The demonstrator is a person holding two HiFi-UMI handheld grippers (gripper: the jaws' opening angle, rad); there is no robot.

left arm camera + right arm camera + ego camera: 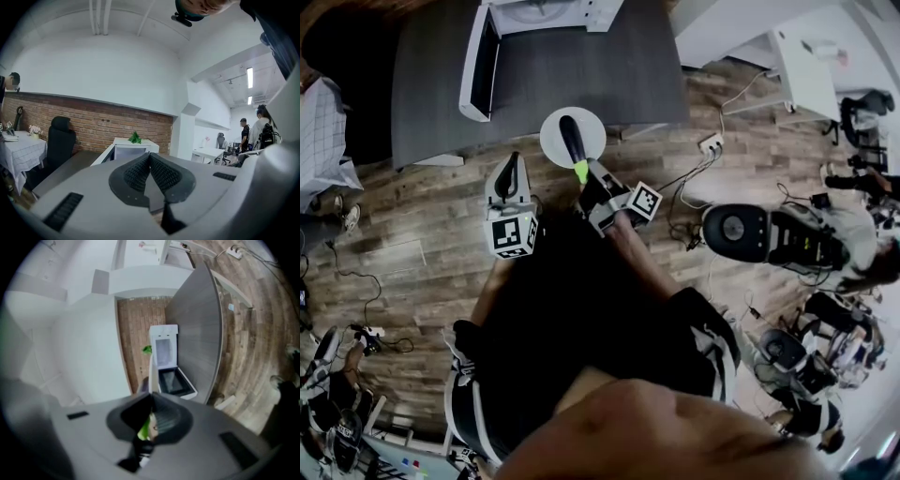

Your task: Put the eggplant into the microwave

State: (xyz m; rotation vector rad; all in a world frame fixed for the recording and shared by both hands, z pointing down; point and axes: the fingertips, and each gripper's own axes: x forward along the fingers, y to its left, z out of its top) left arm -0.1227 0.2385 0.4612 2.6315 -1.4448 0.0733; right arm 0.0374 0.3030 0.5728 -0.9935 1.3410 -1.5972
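Eggplant (570, 133) is not yet in. It lies on a white plate (551, 141) well short of the microwave (546, 13), at the near edge of the grey table (609, 75) that the microwave stands on. The right gripper (584, 176) pinches the eggplant's green stem end; whether it grips the plate too I cannot tell. The microwave's door (474, 66) is already open, so I judge the carry into the cavity and the release remain. The left gripper (513, 167), equally far from the microwave, has its jaws pressed together on nothing.
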